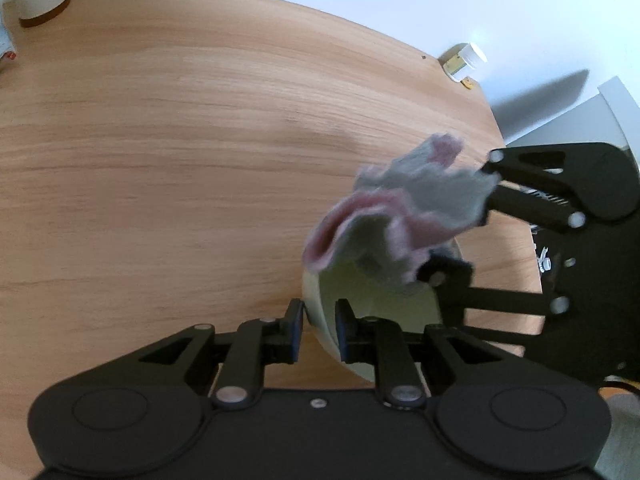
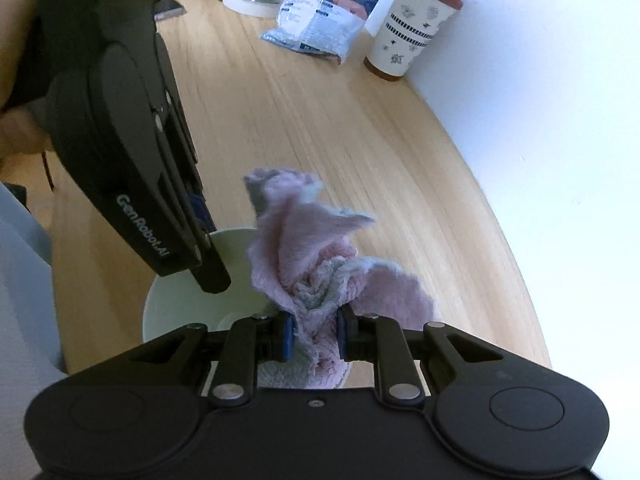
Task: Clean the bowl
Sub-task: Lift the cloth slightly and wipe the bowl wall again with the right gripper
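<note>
The left gripper (image 1: 318,330) has the rim of the pale green bowl (image 1: 380,300) between its fingers, one finger outside the wall and one inside; they are close together on the rim, though a small gap shows at the outer finger, so the grip looks light. The right gripper (image 2: 314,334) has its fingers clamped on a bunched pink and grey cloth (image 2: 316,264), which sticks out ahead of the fingers and hangs over the far edge of the bowl, above the wooden table (image 1: 160,160). The step in hand seems to be the wiping of the bowl. The next move probably calls for pushing the cloth down inside the bowl while the left fingers keep the rim steady.
</note>
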The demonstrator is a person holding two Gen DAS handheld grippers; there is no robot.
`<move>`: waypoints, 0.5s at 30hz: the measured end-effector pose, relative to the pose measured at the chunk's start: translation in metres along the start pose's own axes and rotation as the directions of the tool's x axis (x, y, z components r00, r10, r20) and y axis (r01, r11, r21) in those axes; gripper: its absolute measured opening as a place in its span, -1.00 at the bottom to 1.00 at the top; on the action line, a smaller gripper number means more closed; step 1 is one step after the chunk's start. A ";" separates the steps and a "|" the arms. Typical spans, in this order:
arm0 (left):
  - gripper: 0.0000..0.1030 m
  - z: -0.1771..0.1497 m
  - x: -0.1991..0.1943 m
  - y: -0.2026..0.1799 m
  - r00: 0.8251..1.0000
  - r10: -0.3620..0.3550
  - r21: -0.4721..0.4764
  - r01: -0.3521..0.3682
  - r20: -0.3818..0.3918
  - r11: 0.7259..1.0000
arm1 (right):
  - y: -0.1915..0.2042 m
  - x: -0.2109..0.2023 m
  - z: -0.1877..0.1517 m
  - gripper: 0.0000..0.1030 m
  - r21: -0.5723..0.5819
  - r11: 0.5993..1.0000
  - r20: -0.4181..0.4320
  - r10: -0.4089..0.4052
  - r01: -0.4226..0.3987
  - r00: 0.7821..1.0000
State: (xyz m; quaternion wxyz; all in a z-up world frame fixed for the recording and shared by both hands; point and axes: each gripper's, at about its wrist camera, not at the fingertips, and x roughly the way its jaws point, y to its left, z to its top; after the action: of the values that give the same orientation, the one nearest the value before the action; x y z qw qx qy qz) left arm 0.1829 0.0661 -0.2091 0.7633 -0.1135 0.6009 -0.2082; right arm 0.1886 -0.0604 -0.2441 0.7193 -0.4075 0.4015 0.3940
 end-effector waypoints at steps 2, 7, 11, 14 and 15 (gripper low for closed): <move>-0.67 0.000 -0.001 0.001 1.000 -0.002 0.006 0.002 0.003 1.000 | 0.005 0.008 0.003 -0.57 -0.029 1.000 -0.019 -0.010 0.010 1.000; -0.67 0.000 -0.002 0.005 1.000 -0.016 -0.012 0.016 0.002 1.000 | 0.010 0.029 0.003 -0.58 -0.037 0.999 -0.085 0.013 -0.016 0.996; -0.67 0.001 -0.002 0.004 1.000 -0.009 -0.006 0.009 -0.008 1.000 | 0.009 0.029 0.001 -0.56 -0.009 0.999 -0.098 0.030 -0.031 0.995; -0.67 0.003 -0.002 0.005 1.000 -0.020 -0.018 0.020 -0.010 1.000 | 0.000 0.016 -0.002 -0.42 0.041 0.997 -0.081 0.062 -0.059 0.995; -0.67 0.004 0.000 0.006 1.000 -0.024 -0.025 0.024 -0.010 0.999 | -0.003 0.011 -0.004 -0.41 0.057 0.996 -0.078 0.074 -0.070 0.994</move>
State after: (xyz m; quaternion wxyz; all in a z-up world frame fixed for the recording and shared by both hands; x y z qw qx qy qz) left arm 0.1877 0.0710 -0.2100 0.7561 -0.1293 0.6061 -0.2103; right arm 0.1942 -0.0618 -0.2550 0.6987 -0.3886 0.4548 0.3923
